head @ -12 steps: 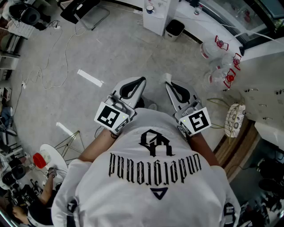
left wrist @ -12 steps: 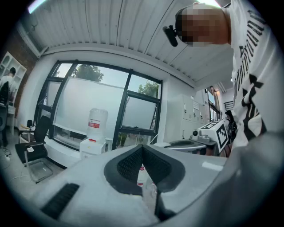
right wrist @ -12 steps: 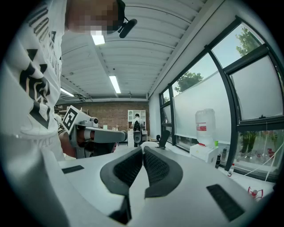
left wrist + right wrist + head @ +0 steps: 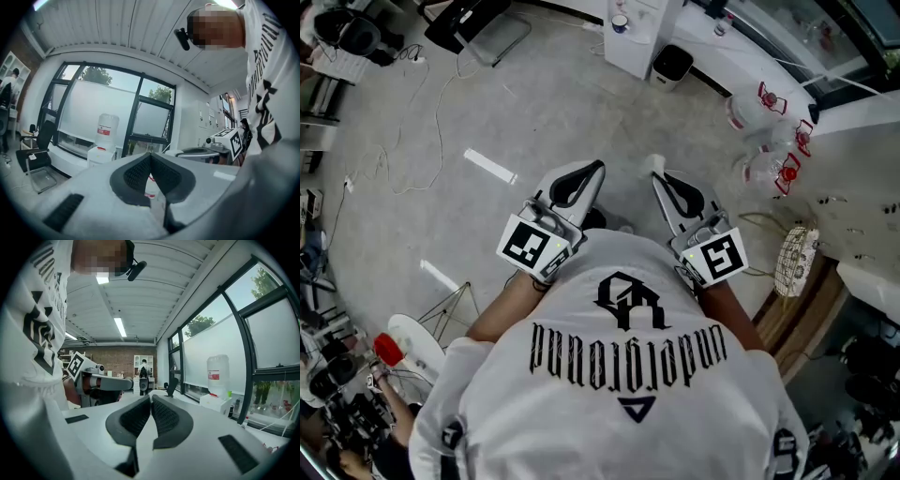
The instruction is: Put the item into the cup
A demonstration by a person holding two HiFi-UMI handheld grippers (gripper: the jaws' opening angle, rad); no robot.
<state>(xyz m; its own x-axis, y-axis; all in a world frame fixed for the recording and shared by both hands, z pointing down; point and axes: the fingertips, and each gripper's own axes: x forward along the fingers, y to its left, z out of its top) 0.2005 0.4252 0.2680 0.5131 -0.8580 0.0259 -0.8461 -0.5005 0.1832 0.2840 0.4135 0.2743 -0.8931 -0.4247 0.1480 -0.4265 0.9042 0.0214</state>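
No cup and no item show in any view. In the head view my left gripper (image 4: 600,167) and right gripper (image 4: 656,176) are held side by side in front of the person's white printed shirt (image 4: 623,366), above a grey floor. Both point away from the body. The left gripper (image 4: 150,153) has its dark ribbed pads meeting at the tips with nothing between them. The right gripper (image 4: 151,395) stands the same way, pads together and empty. Each gripper view catches the other gripper's marker cube off to the side.
Water jugs (image 4: 759,103) stand at the upper right beside a white counter. A white cabinet (image 4: 642,28) and a black bin (image 4: 672,62) lie ahead, a chair (image 4: 478,23) at the upper left. A white strip (image 4: 490,166) marks the floor. A water dispenser (image 4: 107,131) stands by the windows.
Both grippers keep almost the same pose. The view has shifted slightly, and the red object at the lower left has slid a little downward in the picture.
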